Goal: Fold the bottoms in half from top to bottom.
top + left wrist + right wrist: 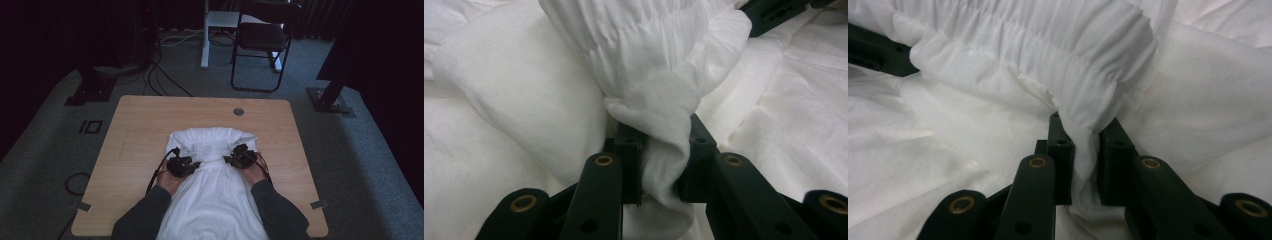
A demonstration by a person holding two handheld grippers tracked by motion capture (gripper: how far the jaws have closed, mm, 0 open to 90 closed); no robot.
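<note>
You are in the middle of a fold, by the look of it. The white garment lies down the middle of the table, its lower part running off the near edge between your forearms, its far part already doubled back into a rounded roll that stops short of the far edge. The gathered, elasticated band is what you have hold of, one end in each hand.

Your left tongs are clamped on a pinch of that band: in the left gripper view the cloth bunches between the jaws and hangs through below them. Your right tongs grip the other end the same way, the ruffled hem drawn down into a narrow gap between the jaws. Both point inward across the garment, towards each other.

The next move, as I judge it, calls for carrying both ends together at the same pace, so the band stays straight and lands square on the layers beneath; keep the grip firm until the cloth is down, since thin fabric like this may slip or drag the lower layer with it.

The table is pale wood with rounded corners, a small round cable hole near its far edge and bits of tape at the near corners. It stands on grey carpet in a dim room, with a black folding chair beyond the far edge, cables trailing over the floor, and dark stand feet to either side
</note>
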